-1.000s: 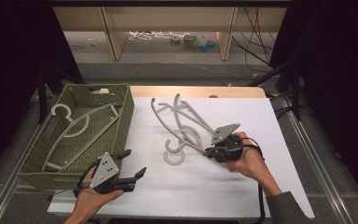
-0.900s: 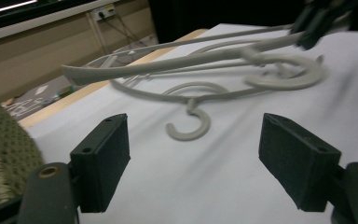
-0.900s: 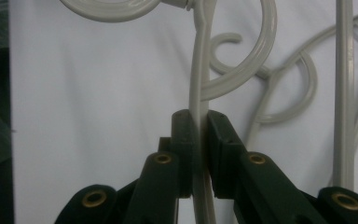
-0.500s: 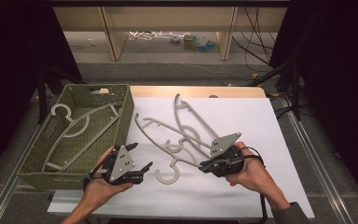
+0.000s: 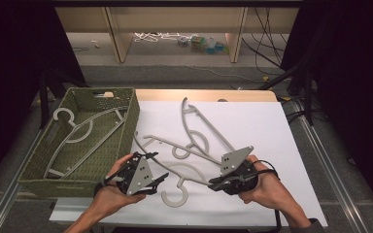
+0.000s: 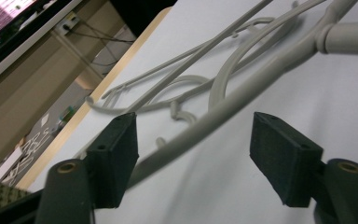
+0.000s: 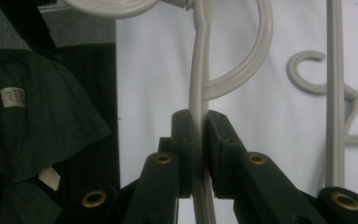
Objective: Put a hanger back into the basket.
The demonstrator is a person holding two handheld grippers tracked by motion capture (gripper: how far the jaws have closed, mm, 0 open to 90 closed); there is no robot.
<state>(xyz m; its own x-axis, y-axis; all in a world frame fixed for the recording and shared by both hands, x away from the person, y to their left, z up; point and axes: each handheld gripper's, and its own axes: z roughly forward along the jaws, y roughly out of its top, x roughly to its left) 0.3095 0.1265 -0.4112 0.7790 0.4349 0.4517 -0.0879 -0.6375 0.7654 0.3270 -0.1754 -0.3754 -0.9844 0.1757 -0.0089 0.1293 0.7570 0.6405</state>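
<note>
Clamped on the thin arm of a grey plastic hanger, my right gripper is pinching it flat between both black pads, at the near edge of the white table. My left gripper is standing wide apart, with the same hanger's arm running slantwise through the gap, close to one pad but not yet squeezed (I can't tell whether it is actually touching). In the high view, this hanger is lying between my right gripper and left gripper, its hook curling toward me.

I'm judging it as light, stiff and smooth, so it is likely to slip or swing if pinched near one end alone; taking the straight arm on both sides of the hook looks steadiest, not the round hook itself.

Further out, two more hangers of the same pale moulded plastic are lying crossed and tangled on the sheet. Left of them, a green woven basket is already holding another hanger on its ribbed floor.
</note>
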